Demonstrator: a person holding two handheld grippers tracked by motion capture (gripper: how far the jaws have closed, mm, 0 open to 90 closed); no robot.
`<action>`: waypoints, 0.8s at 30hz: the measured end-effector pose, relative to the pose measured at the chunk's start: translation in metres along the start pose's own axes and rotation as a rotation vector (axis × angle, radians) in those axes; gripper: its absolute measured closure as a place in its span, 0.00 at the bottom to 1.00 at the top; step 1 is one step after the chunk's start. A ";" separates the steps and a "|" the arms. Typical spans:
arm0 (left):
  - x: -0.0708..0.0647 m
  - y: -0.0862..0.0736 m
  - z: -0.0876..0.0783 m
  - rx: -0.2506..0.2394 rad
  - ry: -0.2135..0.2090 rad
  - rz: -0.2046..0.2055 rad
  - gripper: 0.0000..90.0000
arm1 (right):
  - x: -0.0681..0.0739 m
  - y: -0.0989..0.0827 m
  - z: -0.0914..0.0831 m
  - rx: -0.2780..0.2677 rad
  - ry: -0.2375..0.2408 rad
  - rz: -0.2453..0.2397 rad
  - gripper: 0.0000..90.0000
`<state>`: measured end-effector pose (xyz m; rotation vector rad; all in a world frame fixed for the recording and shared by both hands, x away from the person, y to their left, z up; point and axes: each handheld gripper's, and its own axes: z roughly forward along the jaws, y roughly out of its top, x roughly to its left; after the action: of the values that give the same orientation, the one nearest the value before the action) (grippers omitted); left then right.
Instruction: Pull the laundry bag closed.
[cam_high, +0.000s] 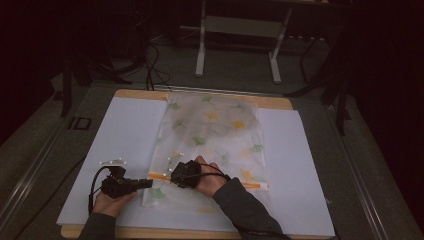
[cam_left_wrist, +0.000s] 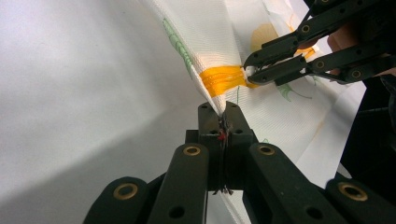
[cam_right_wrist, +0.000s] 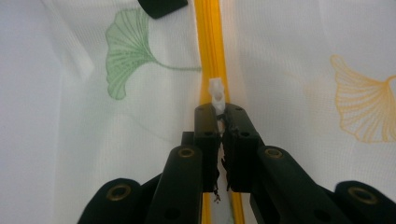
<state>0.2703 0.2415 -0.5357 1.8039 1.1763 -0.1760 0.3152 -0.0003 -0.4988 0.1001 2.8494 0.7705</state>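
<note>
Zip bag: a translucent pouch (cam_high: 212, 145) printed with green and yellow ginkgo leaves, lying flat down the middle of the white sheet (cam_high: 125, 135) on the table, its zipped end nearest us.
Zipper: the orange band (cam_right_wrist: 211, 51) runs across the pouch near that end; the white slider (cam_right_wrist: 217, 92) sits on it close to the pouch's left edge.
Right gripper: our right gripper (cam_right_wrist: 223, 112) has its jaws pressed together on the slider's pull, the white tab poking out just past the tips (in the left gripper view we see the same tips (cam_left_wrist: 252, 70) at the end of the orange band).
Left gripper: our left gripper (cam_left_wrist: 223, 114) is clamped on the pouch's left edge just beside the zipper's end, the fabric pulled up into a ridge between the jaws.
Step in hand: we judge this to be the start of drawing the slider along the band, with the edge held as an anchor.
How to do it well: we keep the left grip still and the band taut, then pull the slider straight along the track, low to the sheet, so the pouch neither bunches nor lifts.
Hand pose: both forearms come in from the near edge; the left hand (cam_high: 111, 200) lies low, pointing right, and the right hand (cam_high: 210, 177) is turned inward, pointing left, so the two grippers nearly meet at the zipper's end.
</note>
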 end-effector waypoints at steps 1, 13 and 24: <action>0.000 0.000 0.000 -0.002 -0.001 -0.003 0.99 | 0.000 -0.001 0.000 0.000 -0.001 0.000 0.94; 0.000 0.000 0.000 0.001 -0.002 0.000 0.99 | 0.001 -0.003 -0.004 0.006 -0.002 -0.001 0.94; 0.001 -0.001 -0.001 -0.005 -0.001 -0.005 0.99 | 0.001 -0.005 -0.006 0.015 -0.010 -0.007 0.95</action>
<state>0.2700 0.2431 -0.5359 1.7964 1.1798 -0.1762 0.3124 -0.0075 -0.4965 0.0955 2.8451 0.7459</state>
